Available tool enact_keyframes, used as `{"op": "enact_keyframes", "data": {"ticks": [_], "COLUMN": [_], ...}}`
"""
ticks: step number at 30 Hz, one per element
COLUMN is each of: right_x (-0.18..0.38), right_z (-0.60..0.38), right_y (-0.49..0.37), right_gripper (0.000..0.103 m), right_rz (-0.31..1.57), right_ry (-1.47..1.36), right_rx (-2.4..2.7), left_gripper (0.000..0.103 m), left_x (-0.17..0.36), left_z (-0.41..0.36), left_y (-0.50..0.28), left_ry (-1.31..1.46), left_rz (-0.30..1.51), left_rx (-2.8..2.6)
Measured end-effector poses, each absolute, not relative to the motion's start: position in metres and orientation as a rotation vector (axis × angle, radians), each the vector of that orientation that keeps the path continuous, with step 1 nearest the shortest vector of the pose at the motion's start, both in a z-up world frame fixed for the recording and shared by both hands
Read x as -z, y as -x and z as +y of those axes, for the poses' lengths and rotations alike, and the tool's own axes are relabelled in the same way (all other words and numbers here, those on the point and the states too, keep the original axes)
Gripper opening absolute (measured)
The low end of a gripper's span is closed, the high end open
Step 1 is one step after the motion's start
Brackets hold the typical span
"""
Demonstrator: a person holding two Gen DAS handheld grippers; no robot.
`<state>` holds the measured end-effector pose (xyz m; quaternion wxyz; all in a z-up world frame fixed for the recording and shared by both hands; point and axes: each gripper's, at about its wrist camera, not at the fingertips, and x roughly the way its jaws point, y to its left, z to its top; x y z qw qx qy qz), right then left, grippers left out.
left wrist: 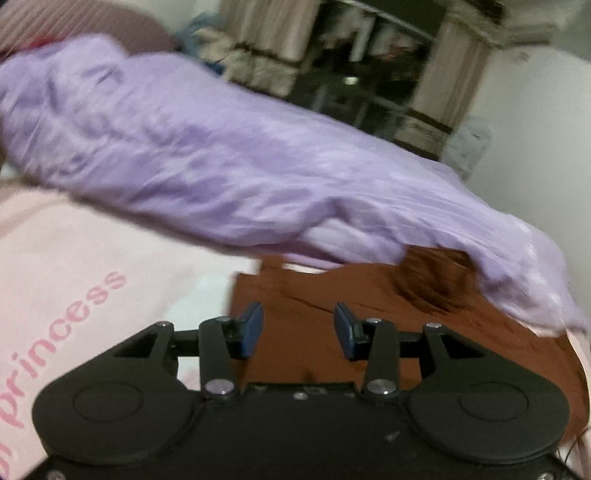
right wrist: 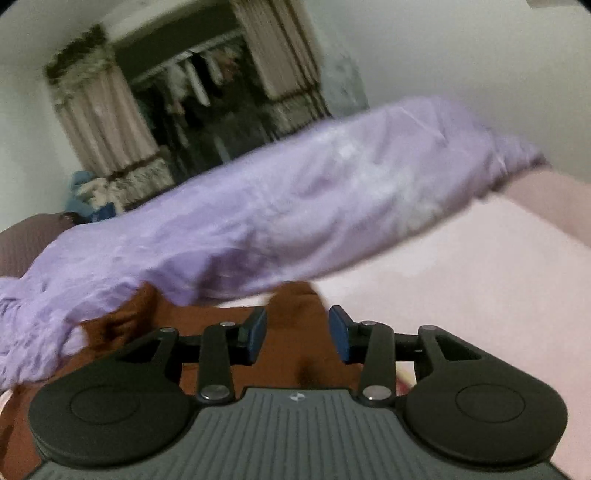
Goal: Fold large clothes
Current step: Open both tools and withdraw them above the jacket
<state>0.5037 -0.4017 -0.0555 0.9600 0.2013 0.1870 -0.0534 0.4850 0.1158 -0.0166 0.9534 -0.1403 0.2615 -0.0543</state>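
A large crumpled lilac garment (left wrist: 207,162) lies across the pink bed, blurred by motion; it also shows in the right wrist view (right wrist: 258,221). A rust-brown garment (left wrist: 306,295) lies flat in front of it, partly under the lilac one, and shows in the right wrist view (right wrist: 288,332). My left gripper (left wrist: 298,332) is open and empty, its blue pads (left wrist: 252,328) just above the brown cloth. My right gripper (right wrist: 297,334) is open and empty above the same brown cloth.
The pink bedsheet (left wrist: 74,258) bears the word "princess" at the left. An open wardrobe with curtains (right wrist: 192,103) stands behind the bed. A brown pillow (left wrist: 140,33) and a blue toy (right wrist: 85,195) lie at the far side. White wall (left wrist: 535,147) is at the right.
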Motion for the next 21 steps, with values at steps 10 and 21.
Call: {"op": "enact_keyframes", "data": {"ticks": [10,21], "right_x": [0.077,0.098], "right_z": [-0.240,-0.263], "right_y": [-0.480,-0.481], "right_gripper": [0.025,0.019], "right_rz": [0.455,0.475], "right_ry": [-0.240,-0.243], "right_rx": [-0.230,-0.144], "left_gripper": [0.044,0.045], "left_x": [0.048,0.070], "left_z": [-0.019,0.009], "left_y": [-0.454,-0.466], "left_ry": [0.228,0.108], "left_rz": [0.585,0.594], "left_rx": [0.360,0.198]}}
